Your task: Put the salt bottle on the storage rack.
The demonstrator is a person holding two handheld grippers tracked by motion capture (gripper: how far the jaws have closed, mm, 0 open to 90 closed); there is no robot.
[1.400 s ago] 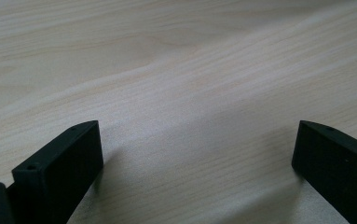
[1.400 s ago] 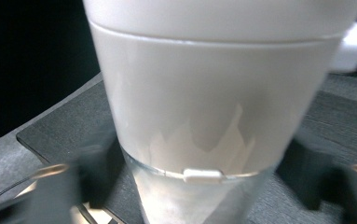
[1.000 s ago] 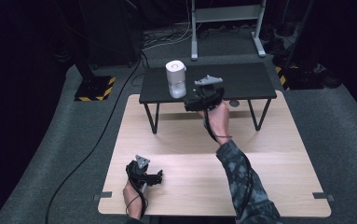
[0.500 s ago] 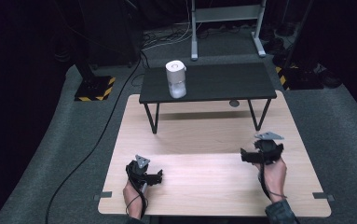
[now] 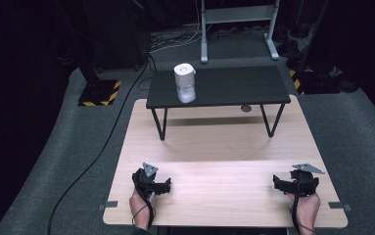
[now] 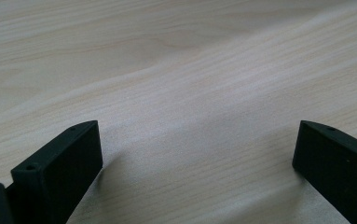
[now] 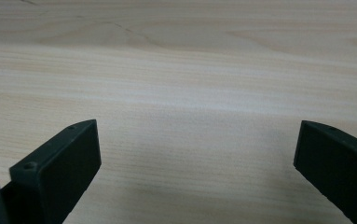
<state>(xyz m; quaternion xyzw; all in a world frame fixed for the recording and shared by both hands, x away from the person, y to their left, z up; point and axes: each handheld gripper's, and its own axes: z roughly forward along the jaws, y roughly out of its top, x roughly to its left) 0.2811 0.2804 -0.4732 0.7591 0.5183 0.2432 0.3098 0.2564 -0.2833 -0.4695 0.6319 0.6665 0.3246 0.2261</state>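
Left gripper (image 5: 161,185) and right gripper (image 5: 280,183) resting low on wooden table (image 5: 214,147), jaws spread wide, holding nothing. White canister (image 5: 184,83) upright on black bench (image 5: 253,85), well apart. Likely light, rigid, smooth-sided; best taken mid-body, squarely.

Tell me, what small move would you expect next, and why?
Probably the right gripper reaches forward toward the white jar. Both grippers rest open on the wooden table with nothing between their jaws, the left gripper at the near left corner. The jar stands upright and untouched on the black shelf, the one thing there to handle.
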